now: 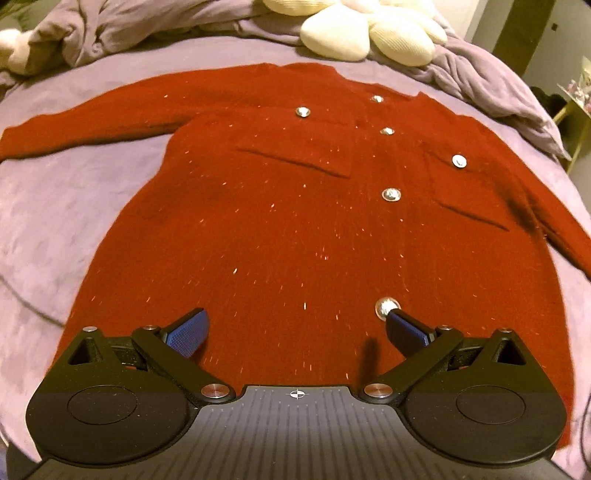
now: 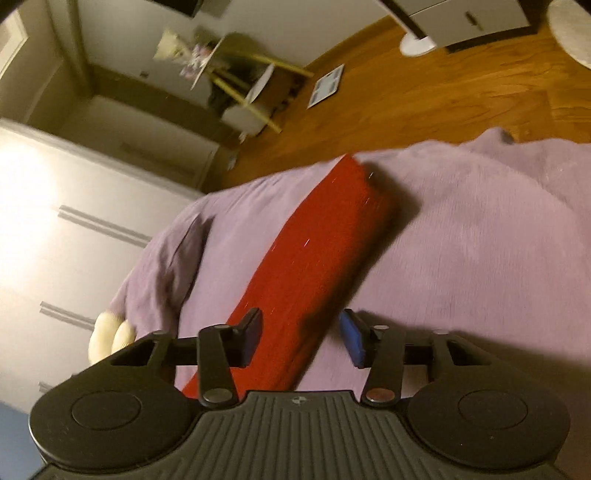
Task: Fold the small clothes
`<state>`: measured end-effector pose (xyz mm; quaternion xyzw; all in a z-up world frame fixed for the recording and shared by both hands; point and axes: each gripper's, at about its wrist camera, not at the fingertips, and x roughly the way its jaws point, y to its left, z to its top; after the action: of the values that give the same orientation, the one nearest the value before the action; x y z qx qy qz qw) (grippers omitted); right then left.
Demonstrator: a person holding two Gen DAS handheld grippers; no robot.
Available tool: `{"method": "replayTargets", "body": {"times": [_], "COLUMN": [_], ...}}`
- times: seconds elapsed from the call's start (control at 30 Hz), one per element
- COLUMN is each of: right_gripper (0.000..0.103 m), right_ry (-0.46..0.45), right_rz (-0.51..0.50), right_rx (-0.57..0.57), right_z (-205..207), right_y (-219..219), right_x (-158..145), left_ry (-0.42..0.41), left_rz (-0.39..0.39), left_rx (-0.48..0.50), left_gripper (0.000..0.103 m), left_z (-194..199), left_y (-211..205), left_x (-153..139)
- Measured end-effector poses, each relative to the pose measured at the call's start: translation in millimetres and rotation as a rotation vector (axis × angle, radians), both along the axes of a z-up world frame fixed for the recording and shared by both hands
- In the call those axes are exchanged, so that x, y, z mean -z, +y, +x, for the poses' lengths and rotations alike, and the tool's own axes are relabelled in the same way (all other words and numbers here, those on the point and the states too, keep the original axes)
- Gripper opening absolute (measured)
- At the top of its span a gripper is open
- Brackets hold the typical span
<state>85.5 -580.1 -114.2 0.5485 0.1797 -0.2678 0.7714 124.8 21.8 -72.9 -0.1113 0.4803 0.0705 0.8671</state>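
Observation:
A dark red knit cardigan (image 1: 295,221) with silver buttons and two chest pockets lies flat, front up, on a purple blanket (image 1: 74,203). Both sleeves are spread out to the sides. My left gripper (image 1: 297,328) hangs open over the cardigan's bottom hem, and its right fingertip (image 1: 400,325) sits next to the lowest button (image 1: 386,307). In the right wrist view one red sleeve (image 2: 325,236) runs away across the blanket (image 2: 480,240). My right gripper (image 2: 301,341) straddles this sleeve, jaws partly apart. The right pad (image 2: 352,341) stands clear of the cloth.
Cream ribbed cushions (image 1: 351,37) and a bunched purple cover (image 1: 110,26) lie beyond the collar. Past the bed edge are a wooden floor (image 2: 424,92), a white wardrobe (image 2: 55,221) and a small yellow-legged table (image 2: 240,85).

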Motion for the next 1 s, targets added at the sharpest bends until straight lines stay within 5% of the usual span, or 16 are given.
{"method": "replayTargets", "body": {"times": [0.13,0.23,0.4,0.5,0.6,0.67,0.73,0.9,1.0], "right_gripper": [0.014,0.011,0.009,0.009,0.009,0.017,0.046,0.046,0.046], "right_ry": [0.008,0.069,0.235,0.159,-0.013,-0.1,-0.13,-0.015,0.042], "right_rz": [0.02,-0.064,-0.453,-0.702,-0.866,-0.878,-0.821,-0.698,-0.623], "right_rx": [0.043,0.013,-0.103,-0.28,-0.583,-0.816,-0.922,-0.948,-0.929], "right_z": [7.8,13.4,50.7,81.0,104.5,113.8,114.6,100.5,76.9], "right_y": [-13.6,-11.0,34.0,101.0,189.2,243.4,274.6,285.6,271.0], "right_x": [10.9,3.6,-51.0,-93.5,-123.8,-130.1,-124.6,-87.7,-61.8], "left_ry": [0.02,0.022,0.042,-0.009,-0.082,-0.13,-0.183,-0.174,-0.143], "left_rz": [-0.067,-0.112,-0.099,-0.133,-0.242,-0.314,-0.392,-0.516,-0.57], "left_rx": [-0.005,0.009,0.066,0.088,0.112,0.12,0.144,0.165,0.158], "left_gripper": [0.103,0.103,0.103,0.103,0.103,0.103,0.103,0.101,0.09], "left_z": [4.4,2.2,5.4,7.7,24.9,40.6,58.1,117.4,149.0], "left_y": [5.3,14.2,14.3,17.0,23.3,24.1,23.0,11.2,3.2], "left_x": [14.6,19.2,18.4,9.0,-6.6,-17.2,-25.0,-9.5,6.7]}}
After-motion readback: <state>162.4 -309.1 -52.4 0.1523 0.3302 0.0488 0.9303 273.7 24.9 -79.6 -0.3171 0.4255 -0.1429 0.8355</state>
